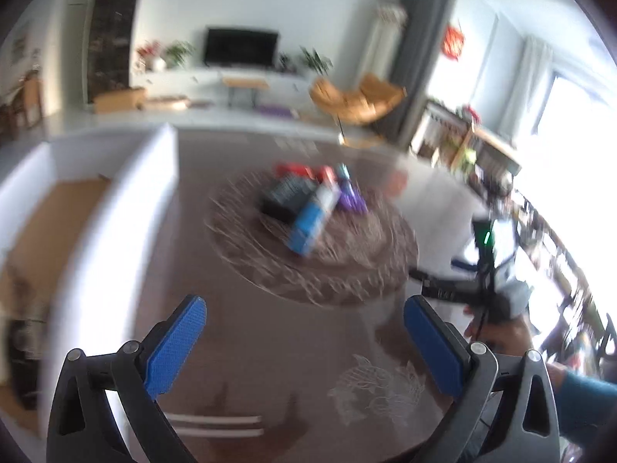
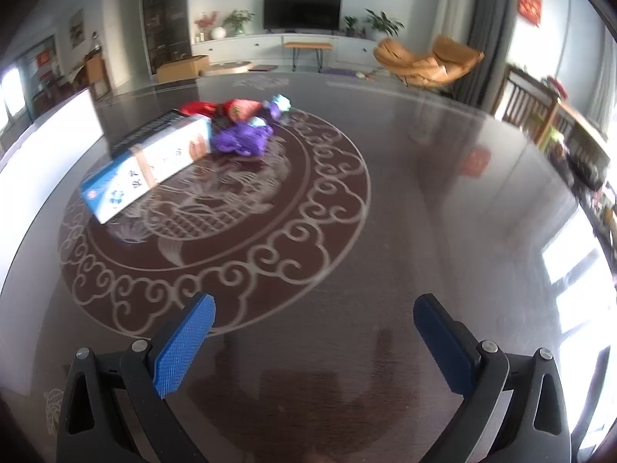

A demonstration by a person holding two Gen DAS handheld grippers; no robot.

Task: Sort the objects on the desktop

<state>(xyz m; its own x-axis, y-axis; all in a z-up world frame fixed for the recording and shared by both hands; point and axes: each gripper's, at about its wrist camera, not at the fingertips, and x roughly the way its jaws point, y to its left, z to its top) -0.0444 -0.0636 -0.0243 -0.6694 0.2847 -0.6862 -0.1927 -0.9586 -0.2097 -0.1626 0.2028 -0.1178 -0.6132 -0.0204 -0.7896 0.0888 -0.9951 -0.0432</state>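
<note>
A pile of objects lies on the dark round table [image 2: 385, 231]: a long blue and white box [image 2: 150, 166], a black box [image 2: 146, 129] behind it, a crumpled purple bag [image 2: 241, 139], red packets [image 2: 235, 110] and a small teal item [image 2: 280, 102]. In the blurred left wrist view the same pile shows mid-table, with the blue and white box [image 1: 310, 218] and black box [image 1: 285, 196]. My left gripper [image 1: 304, 343] is open and empty, well short of the pile. My right gripper [image 2: 314, 339] is open and empty over the near table. The right gripper also shows in the left wrist view [image 1: 478, 293], held by a hand.
A white bin [image 1: 115, 231] with a brown inside stands at the table's left; its white wall shows in the right wrist view [image 2: 50, 142]. Beyond the table are a TV stand, an orange chair [image 2: 428, 61] and shelves at right.
</note>
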